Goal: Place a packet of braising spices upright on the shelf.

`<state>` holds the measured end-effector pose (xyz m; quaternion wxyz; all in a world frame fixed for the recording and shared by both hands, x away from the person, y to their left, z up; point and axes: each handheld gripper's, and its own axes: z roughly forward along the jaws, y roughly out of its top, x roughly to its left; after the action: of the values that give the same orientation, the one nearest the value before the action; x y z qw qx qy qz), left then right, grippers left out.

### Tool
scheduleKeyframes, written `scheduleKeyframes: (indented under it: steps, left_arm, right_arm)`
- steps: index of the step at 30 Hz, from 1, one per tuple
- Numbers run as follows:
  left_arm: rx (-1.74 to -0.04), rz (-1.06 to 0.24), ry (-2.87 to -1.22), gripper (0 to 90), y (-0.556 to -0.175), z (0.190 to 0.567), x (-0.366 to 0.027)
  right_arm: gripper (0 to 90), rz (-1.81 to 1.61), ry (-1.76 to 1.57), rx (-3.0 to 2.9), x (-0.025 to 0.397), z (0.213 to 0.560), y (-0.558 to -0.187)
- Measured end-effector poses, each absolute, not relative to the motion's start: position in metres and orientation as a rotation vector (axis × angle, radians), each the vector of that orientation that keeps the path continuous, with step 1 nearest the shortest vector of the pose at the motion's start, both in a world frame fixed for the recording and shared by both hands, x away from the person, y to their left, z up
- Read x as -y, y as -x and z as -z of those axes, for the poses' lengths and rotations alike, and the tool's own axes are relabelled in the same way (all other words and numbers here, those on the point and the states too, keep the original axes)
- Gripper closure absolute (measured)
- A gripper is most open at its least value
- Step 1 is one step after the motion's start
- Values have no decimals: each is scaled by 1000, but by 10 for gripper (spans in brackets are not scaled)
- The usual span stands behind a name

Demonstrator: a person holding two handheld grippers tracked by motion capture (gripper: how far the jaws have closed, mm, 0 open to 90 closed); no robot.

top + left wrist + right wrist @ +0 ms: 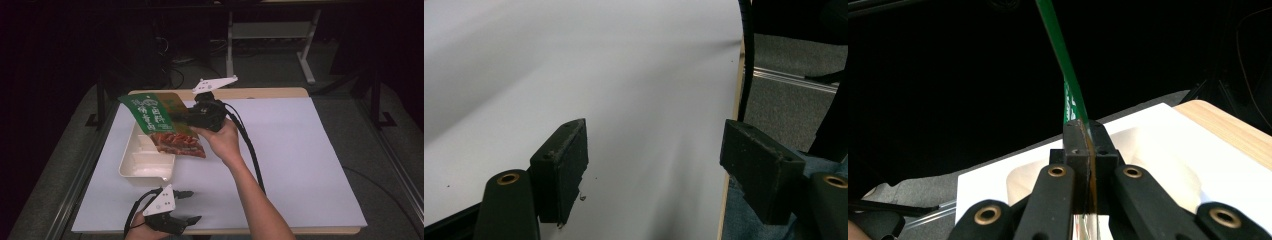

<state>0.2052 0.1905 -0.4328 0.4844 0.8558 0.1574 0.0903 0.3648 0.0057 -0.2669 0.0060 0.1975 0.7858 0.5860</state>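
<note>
A flat snack packet [162, 122], green on top with a red food picture below, hangs in the air above a white compartment tray [145, 162]. My right gripper [192, 116] is shut on the packet's right edge. In the right gripper view the packet [1068, 85] appears edge-on, rising from between the closed jaws of the gripper [1086, 131], with the tray [1148, 145] beneath. My left gripper [192, 206] rests open near the table's front edge, left of centre. In the left gripper view its jaws stand wide apart around [651, 160] over bare white table with nothing between them.
A white sheet [300, 150] covers the wooden table, whose far edge [270, 92] shows as bare wood. A black cable [250, 150] trails from the right gripper along the forearm. Table legs and cables stand on the dark floor behind.
</note>
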Motion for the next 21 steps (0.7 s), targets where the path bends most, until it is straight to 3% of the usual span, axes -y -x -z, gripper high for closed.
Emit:
scheduleKeyframes:
  steps: [21]
  left_arm:
    - [-390,-236,-2082,258,-198,434,-202]
  right_arm:
    - [893,-1924,-598,-2467,-55,286,-360]
